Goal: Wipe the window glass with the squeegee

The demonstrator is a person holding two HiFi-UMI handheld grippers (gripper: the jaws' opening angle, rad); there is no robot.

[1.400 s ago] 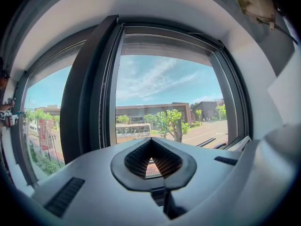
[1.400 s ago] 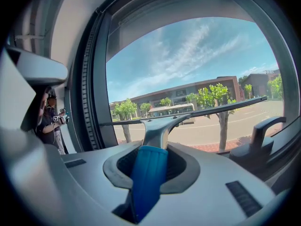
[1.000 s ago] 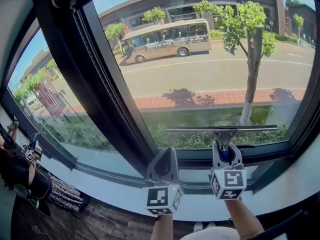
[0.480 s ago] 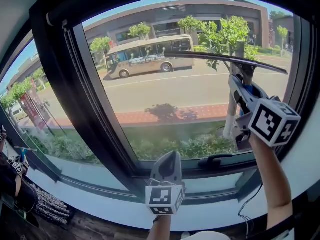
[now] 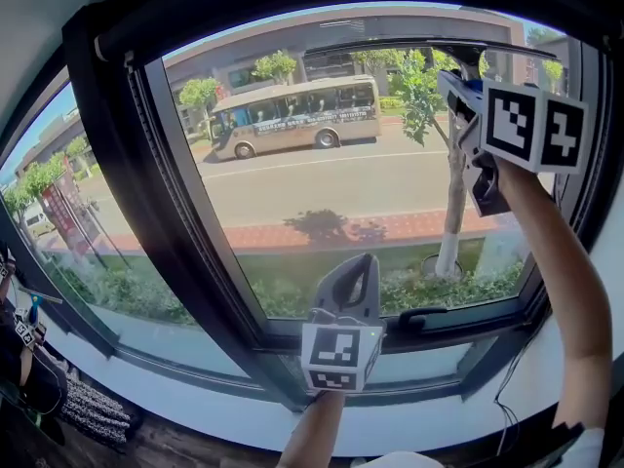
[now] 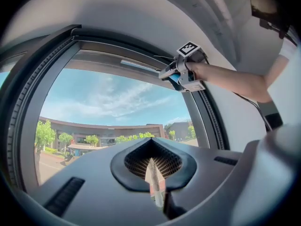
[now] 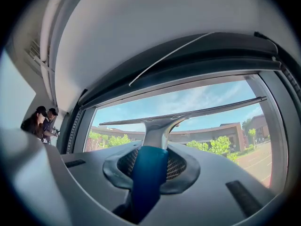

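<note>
The squeegee has a blue handle (image 7: 146, 173), a metal neck and a long thin blade (image 7: 207, 109). In the head view its blade (image 5: 409, 47) lies across the top edge of the window glass (image 5: 322, 183), roughly level. My right gripper (image 5: 466, 103) is raised high at the upper right, shut on the blue handle (image 5: 476, 88). My left gripper (image 5: 353, 283) hangs low by the bottom of the pane, shut with nothing in it (image 6: 153, 175). The left gripper view shows the right gripper (image 6: 184, 68) and the arm up near the frame's top.
A thick black mullion (image 5: 185, 222) bounds the pane on the left, and a black frame with a handle (image 5: 429, 316) runs along the bottom. A white sill (image 5: 195, 398) lies below. People stand far left (image 7: 42, 121). Outside are a bus, a road and trees.
My right gripper has carried the squeegee from the bottom of the pane up to its top edge. The left gripper has shifted slightly right and stays shut.
</note>
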